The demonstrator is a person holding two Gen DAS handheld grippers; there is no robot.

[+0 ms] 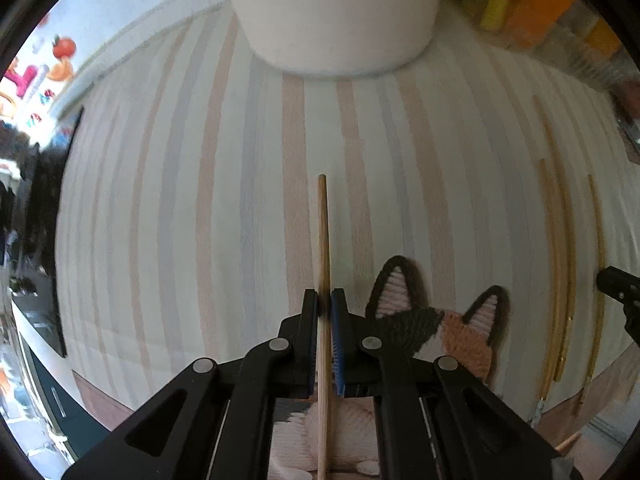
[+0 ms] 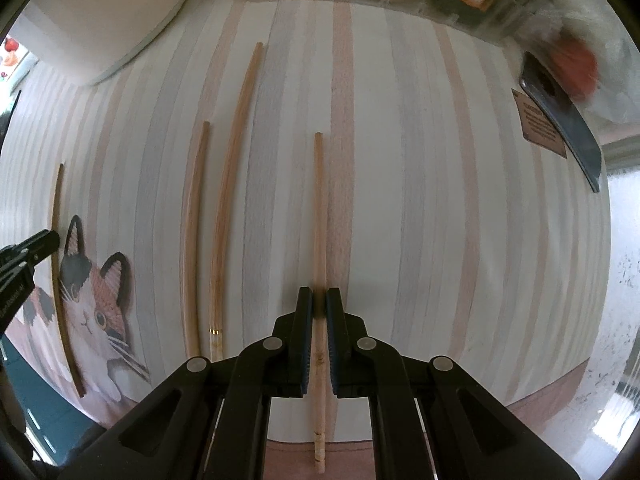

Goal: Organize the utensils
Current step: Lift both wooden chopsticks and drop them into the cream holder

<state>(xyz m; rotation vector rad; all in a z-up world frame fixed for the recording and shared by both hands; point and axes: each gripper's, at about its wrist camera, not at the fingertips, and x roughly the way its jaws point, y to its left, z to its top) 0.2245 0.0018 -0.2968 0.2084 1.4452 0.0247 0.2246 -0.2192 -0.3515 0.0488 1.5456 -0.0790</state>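
My left gripper (image 1: 325,300) is shut on a light wooden chopstick (image 1: 323,240) that points forward toward a white cylindrical holder (image 1: 340,12) at the back of the striped mat (image 1: 200,180). My right gripper (image 2: 319,300) is shut on another wooden chopstick (image 2: 318,208), held over the mat (image 2: 420,200). Two more chopsticks (image 2: 216,200) lie side by side on the mat left of the right gripper. They also show in the left wrist view (image 1: 560,260) at the right. The left gripper (image 2: 44,240) shows at the right wrist view's left edge, with its chopstick (image 2: 60,280).
A knitted cat-shaped coaster (image 1: 440,320) lies under and right of the left gripper; it also shows in the right wrist view (image 2: 96,312). A dark flat object (image 2: 568,128) and a small card (image 2: 538,124) lie at the far right. Orange and yellow packages (image 1: 528,4) stand behind the mat.
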